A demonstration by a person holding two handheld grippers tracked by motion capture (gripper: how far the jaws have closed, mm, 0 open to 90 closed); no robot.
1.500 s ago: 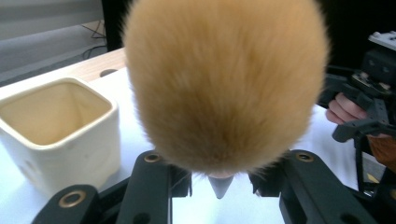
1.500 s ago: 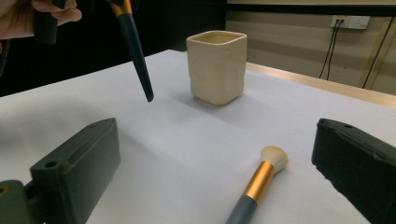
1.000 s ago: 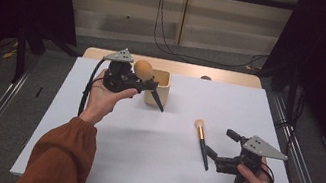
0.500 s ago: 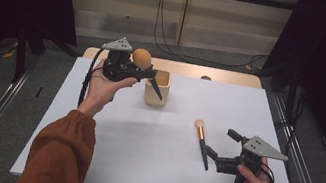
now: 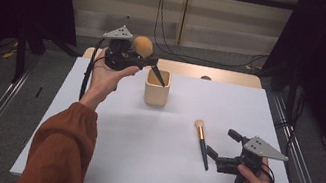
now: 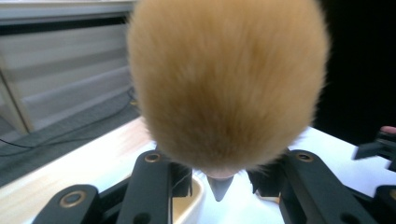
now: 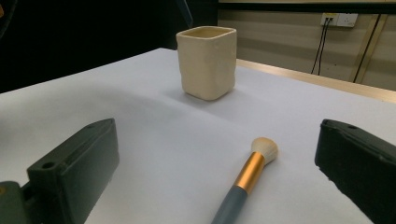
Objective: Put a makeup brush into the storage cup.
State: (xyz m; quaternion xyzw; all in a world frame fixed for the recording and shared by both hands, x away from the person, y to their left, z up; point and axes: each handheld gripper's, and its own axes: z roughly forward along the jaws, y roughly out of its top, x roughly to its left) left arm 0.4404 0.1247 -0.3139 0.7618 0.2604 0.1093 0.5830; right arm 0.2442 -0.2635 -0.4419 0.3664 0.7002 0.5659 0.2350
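The big powder brush (image 5: 144, 47) — light, soft-headed, best held by its stiff handle — is clamped in the left gripper (image 5: 131, 58) above the cream cup (image 5: 157, 88) near the tabletop's far edge. The right gripper (image 5: 222, 147) gapes empty beside the small brush (image 5: 202, 141).

Even overhead light on the white table (image 5: 149, 160); surroundings fall to near black at both sides. Soft shadow pools at the foot of the cream cup (image 7: 207, 61), on its near side. No glare. In the left gripper view the big brush head (image 6: 226, 79) is close and blurred; the background behind the cup is soft.
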